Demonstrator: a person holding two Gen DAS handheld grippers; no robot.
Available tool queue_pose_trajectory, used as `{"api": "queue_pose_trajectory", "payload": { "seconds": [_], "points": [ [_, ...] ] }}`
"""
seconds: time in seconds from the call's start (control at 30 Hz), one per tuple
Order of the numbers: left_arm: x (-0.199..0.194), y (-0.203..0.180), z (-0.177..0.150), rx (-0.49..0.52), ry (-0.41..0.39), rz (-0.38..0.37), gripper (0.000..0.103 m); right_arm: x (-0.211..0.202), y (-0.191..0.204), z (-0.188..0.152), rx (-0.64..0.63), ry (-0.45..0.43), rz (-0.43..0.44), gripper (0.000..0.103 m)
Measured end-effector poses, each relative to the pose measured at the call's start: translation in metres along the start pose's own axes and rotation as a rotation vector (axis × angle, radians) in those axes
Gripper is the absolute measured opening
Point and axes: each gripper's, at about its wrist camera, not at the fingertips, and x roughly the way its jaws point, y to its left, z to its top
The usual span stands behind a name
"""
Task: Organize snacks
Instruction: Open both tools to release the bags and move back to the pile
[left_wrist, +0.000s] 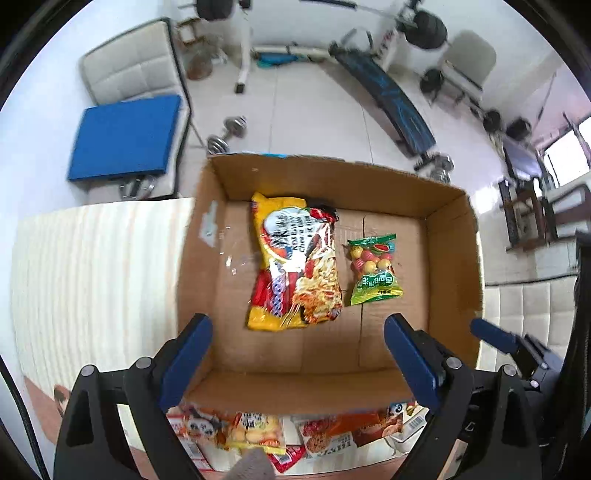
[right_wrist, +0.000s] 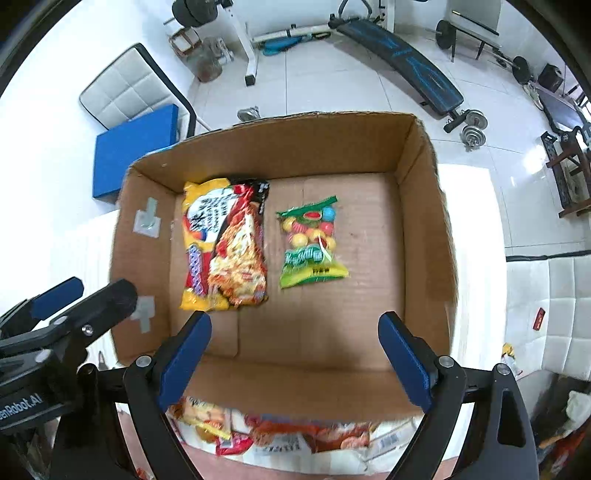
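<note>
An open cardboard box (left_wrist: 454, 258) (right_wrist: 424, 221) holds a yellow and red noodle packet (left_wrist: 295, 266) (right_wrist: 225, 243) at its left and a small green bag of round candies (left_wrist: 375, 269) (right_wrist: 312, 243) beside it. My left gripper (left_wrist: 295, 343) is open and empty above the box's near wall. My right gripper (right_wrist: 293, 339) is open and empty above the same wall. Each gripper shows at the edge of the other's view. Several snack packets (left_wrist: 258, 435) (right_wrist: 280, 432) lie on the table in front of the box.
The box stands on a pale wooden table (left_wrist: 96, 266). Beyond it are a white chair with a blue cushion (left_wrist: 125, 136) (right_wrist: 133, 151), a weight bench (left_wrist: 388, 99) (right_wrist: 402, 59) and dumbbells (left_wrist: 225, 134) on the tiled floor.
</note>
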Motion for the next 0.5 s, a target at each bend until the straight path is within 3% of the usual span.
{"api": "queue_pose_trajectory", "payload": {
  "seconds": [0.13, 0.23, 0.37, 0.5],
  "points": [
    [-0.034, 0.002, -0.028, -0.006, -0.108, 0.045, 0.095, -0.026, 0.004, -0.035, 0.004, -0.062, 0.016, 0.094],
    [-0.047, 0.006, -0.052, -0.008, -0.131, 0.038, 0.095, -0.035, 0.002, -0.062, 0.012, -0.073, 0.051, 0.094],
    [-0.043, 0.016, -0.085, -0.006, -0.11, 0.05, 0.095, -0.029, 0.001, -0.099, 0.024, -0.043, 0.076, 0.094],
    [-0.009, 0.028, -0.118, -0.009, -0.034, 0.073, 0.095, 0.005, -0.006, -0.129, 0.057, 0.039, 0.096, 0.094]
  ]
}}
